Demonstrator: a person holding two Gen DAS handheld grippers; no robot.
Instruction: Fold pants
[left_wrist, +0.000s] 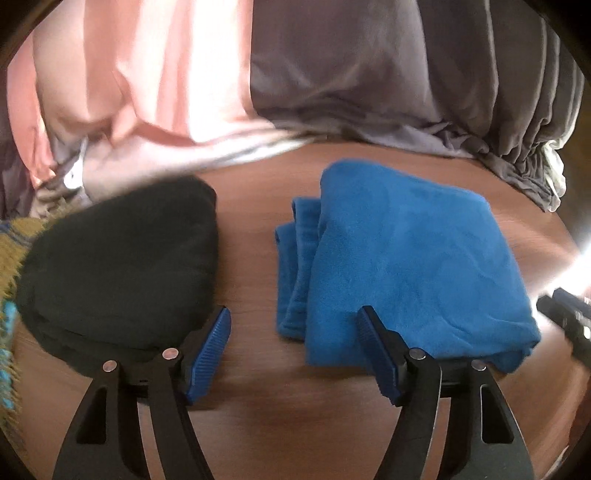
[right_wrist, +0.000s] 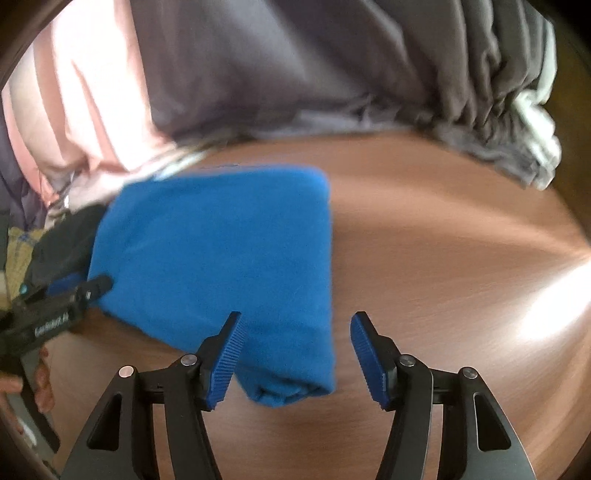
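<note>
Blue pants (right_wrist: 221, 258) lie folded on the brown wooden table (right_wrist: 443, 277), their near corner between the right gripper's (right_wrist: 295, 350) spread jaws, pads not pressing. Bare wood runs out to that claw's right. Left gripper (left_wrist: 293, 350) hangs released over bare table, the pants at its right finger, a folded black garment (left_wrist: 122, 266) at its left. Pink fabric (left_wrist: 147, 74) and grey fabric (left_wrist: 406, 74) crowd the far edge.

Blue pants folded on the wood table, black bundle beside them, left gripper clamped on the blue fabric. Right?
Not quite. In the left wrist view the left gripper is open, gripping nothing. The blue pants do lie folded on the wood table, with the black bundle beside them.
</note>
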